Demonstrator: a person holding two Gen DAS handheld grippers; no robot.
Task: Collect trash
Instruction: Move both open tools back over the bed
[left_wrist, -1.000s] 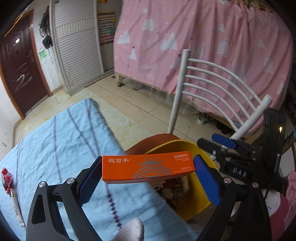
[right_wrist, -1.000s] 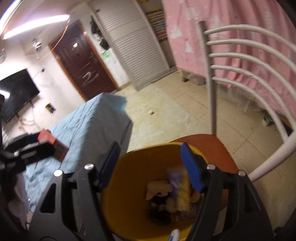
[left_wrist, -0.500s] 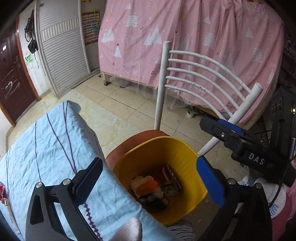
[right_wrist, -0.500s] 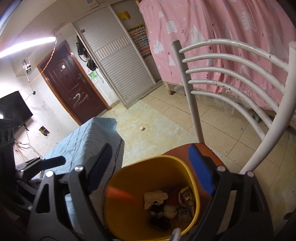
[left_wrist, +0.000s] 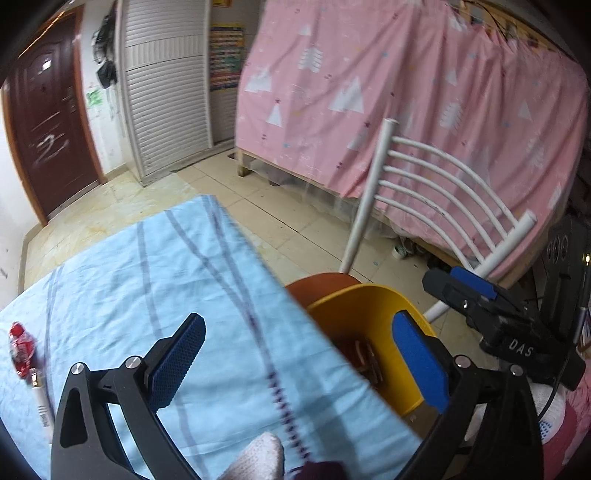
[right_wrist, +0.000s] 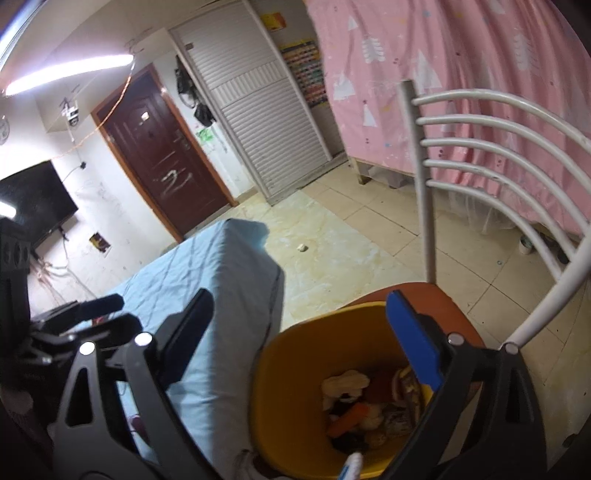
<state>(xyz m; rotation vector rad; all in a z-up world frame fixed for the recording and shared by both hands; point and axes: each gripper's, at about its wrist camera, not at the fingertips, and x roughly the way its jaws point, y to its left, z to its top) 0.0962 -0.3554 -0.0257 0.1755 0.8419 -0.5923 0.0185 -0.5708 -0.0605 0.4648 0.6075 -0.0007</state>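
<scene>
Both tongs released, nothing held: left tongs (left_wrist: 295, 354), right tongs (right_wrist: 299, 332). Red wrapper (left_wrist: 20, 349) could be missed at bench (left_wrist: 147, 258) edge; yellow bin (right_wrist: 295, 369) could be tipped.

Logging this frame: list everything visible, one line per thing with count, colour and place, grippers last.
bin: 1, yellow, on the chair seat, holding mixed trash
trash in bin: several pieces, white, orange, brown, at the bin's bottom
chair: 1, white slatted back, red-brown seat, beside the table
tablecloth: 1, light blue with dark stripes, covering the table
wrapper: 1, red, on the cloth at far left
tube: 1, white, on the cloth just below the wrapper
curtain: 1, pink with white trees, behind the chair
door: 1, dark red, back wall
TV: 1, black, left wall
left gripper: 1, black with blue pads, open, empty, over the table edge
right gripper: 1, same build, open, empty, above the bin
</scene>
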